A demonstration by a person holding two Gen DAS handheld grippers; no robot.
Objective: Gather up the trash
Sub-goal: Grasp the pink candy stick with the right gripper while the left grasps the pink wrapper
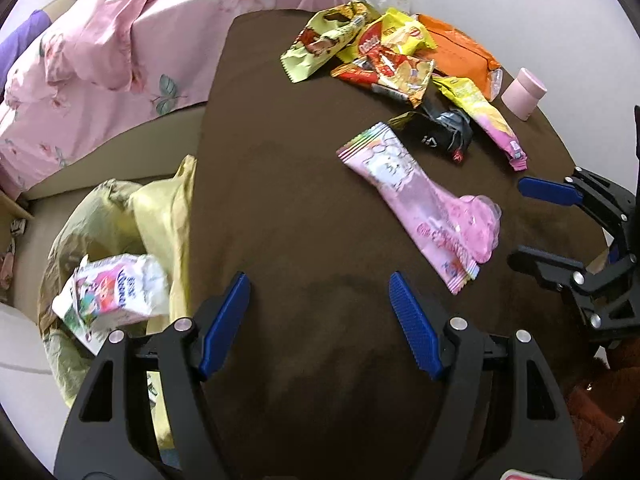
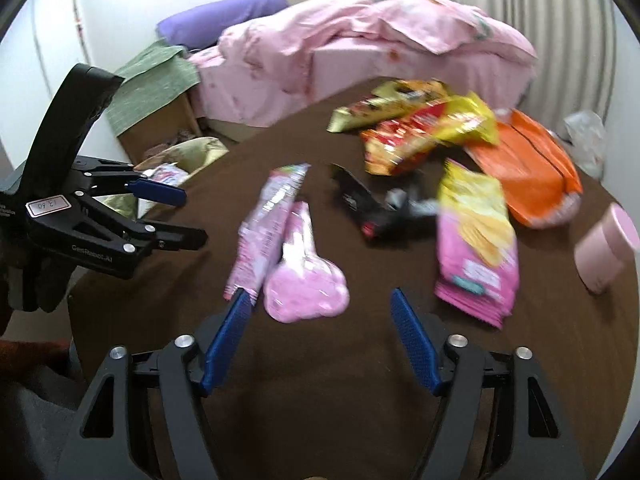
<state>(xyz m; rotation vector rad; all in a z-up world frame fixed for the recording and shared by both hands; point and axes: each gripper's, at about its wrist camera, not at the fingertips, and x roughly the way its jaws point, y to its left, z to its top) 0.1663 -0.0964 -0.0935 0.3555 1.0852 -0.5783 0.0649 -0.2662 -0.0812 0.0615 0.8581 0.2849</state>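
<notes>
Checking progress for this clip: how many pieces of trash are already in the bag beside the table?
1 visible: a crumpled white-and-pink wrapper lies in the open yellow-green bag at the brown table's left edge. More may be hidden beneath it.

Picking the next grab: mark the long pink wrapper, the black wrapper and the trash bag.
long pink wrapper point(image 1: 404, 184), left wrist view, its flat middle.
black wrapper point(image 1: 436, 132), left wrist view, its crumpled centre.
trash bag point(image 1: 160, 216), left wrist view, its yellowish rim fold.

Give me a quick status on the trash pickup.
Both grippers open, empty. Pink wrapper nearest right gripper. Left gripper beside bin bag. Nothing blocking.
</notes>
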